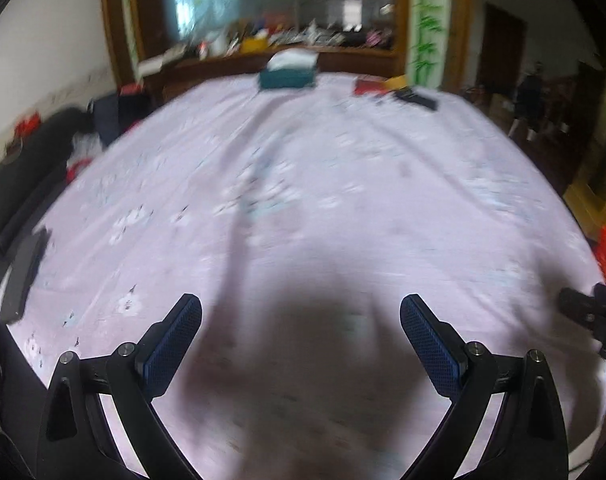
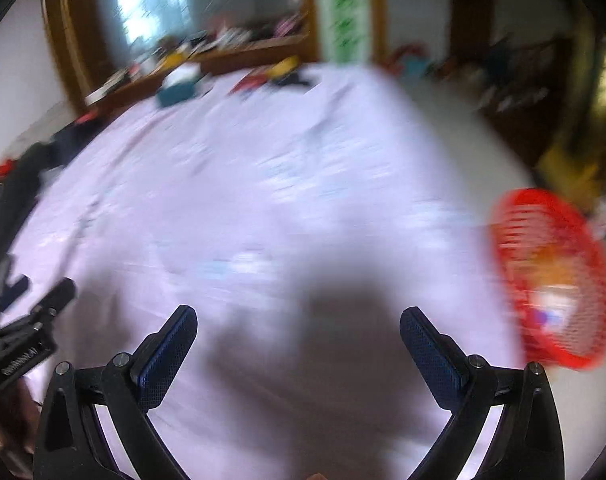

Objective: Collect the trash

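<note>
Over the near part of a pale lilac flower-printed cloth (image 1: pixel 287 168) spread on a wide table, both tools hang with nothing between their blue-padded fingers. Seen from the left wrist, the left gripper (image 1: pixel 301 312) has its jaws spread wide apart above its own dark shadow on the cloth. Seen from the right wrist, the right gripper (image 2: pixel 298 322) is likewise spread wide and holds nothing. At the right edge of the table, near the right gripper, sits a red plastic mesh basket (image 2: pixel 583 344); inside it lie blurred orange and white scraps, too smeared to name. At the far end of the cloth rests a teal tissue box with white tissue on top (image 1: pixel 287 74), and to its right a red flat packet (image 1: pixel 369 86) beside a black flat object (image 1: pixel 417 100). Both views are heavily blurred
</note>
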